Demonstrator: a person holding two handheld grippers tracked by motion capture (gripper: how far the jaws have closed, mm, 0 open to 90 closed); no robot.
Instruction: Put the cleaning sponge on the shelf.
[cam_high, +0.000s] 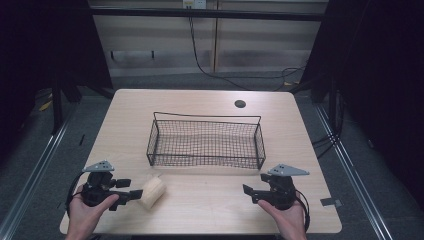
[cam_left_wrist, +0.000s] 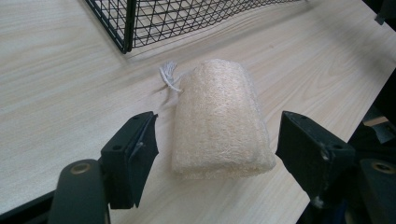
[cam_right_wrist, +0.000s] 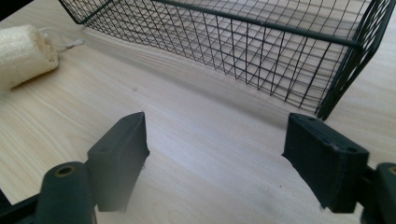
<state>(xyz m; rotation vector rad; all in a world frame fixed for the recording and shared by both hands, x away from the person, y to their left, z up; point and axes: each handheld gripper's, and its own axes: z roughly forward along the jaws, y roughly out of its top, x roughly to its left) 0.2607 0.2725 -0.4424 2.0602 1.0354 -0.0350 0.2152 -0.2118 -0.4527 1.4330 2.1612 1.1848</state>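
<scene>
From above, a loofah sponge (cam_high: 151, 192) lies on the worktop (cam_high: 210, 200) just in front of the wire basket's (cam_high: 206, 143) near left corner, outside it. The left tool (cam_high: 129, 194) sits right at the sponge's near end, and the right tool (cam_high: 250, 192) rests well off to the basket's right front, idle.

Along the left tool (cam_left_wrist: 215, 140), the jaws stand wide on either side of the sponge (cam_left_wrist: 219, 123), neither quite touching it as far as I can tell. The step in hand looks like lining up the grab; next the jaws need to close on the sponge, then lift it over the basket's rim (cam_left_wrist: 128, 23).

Along the right tool (cam_right_wrist: 215, 140), the jaws gape wide over bare worktop before the basket (cam_right_wrist: 261, 51), holding nothing.
</scene>
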